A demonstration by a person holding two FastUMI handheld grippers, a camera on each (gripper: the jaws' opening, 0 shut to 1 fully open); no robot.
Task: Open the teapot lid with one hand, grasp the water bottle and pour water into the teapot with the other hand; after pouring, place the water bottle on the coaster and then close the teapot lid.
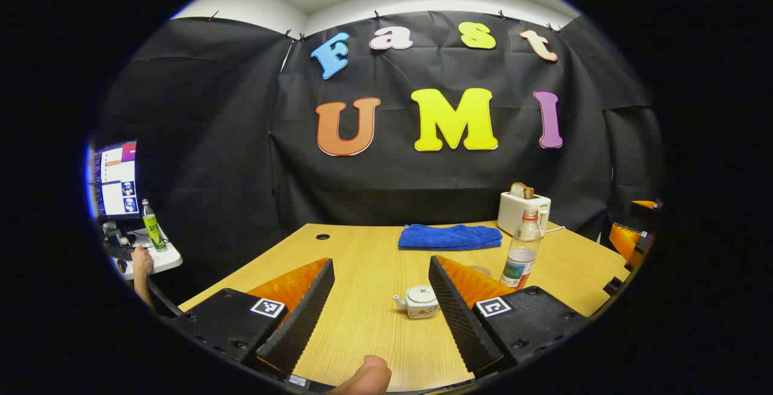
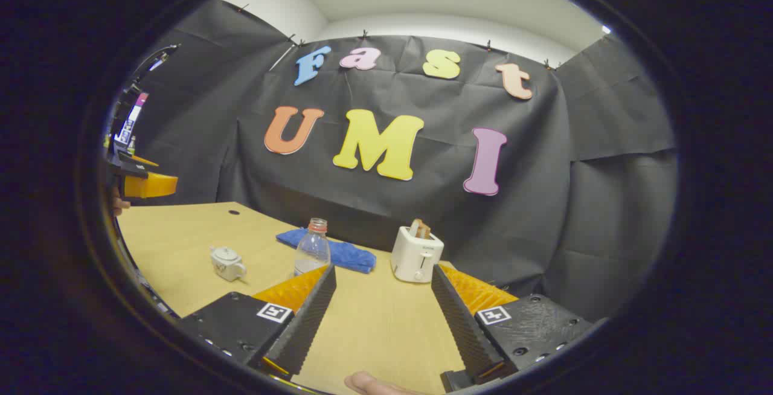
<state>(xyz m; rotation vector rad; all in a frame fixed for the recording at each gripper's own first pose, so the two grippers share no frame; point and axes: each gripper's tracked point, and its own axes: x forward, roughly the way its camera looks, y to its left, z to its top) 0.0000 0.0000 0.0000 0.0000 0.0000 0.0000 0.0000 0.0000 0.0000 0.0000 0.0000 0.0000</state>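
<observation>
Teapot (image 1: 421, 301) sits on the counter (image 1: 374, 262) with its lid on, spout pointing left in the left gripper view, framed between the fingers of the left tool (image 1: 381, 304) but farther off and not touched by them. That tool is spread wide and holds nothing. Just right of the teapot and a little farther back stands the water bottle (image 1: 523, 250), upright, uncapped, with water in its lower part. A coaster (image 1: 482, 270) lies flat near the bottle's base, partly hidden behind the tool's right finger. Toward the counter's far edge lies a folded blue towel (image 1: 450, 237), and beside it, toward the far right corner, a white toaster (image 1: 523, 211) with a slice of bread in its slot.

In the right gripper view, the right tool (image 2: 381, 301) is also spread wide and empty, hovering over the counter (image 2: 374, 322). The water bottle (image 2: 313, 250) stands just behind its left finger, the teapot (image 2: 227, 263) well to the left, and the toaster (image 2: 415, 253) ahead between the fingers. The left tool (image 2: 145, 182) shows at the far left edge.
</observation>
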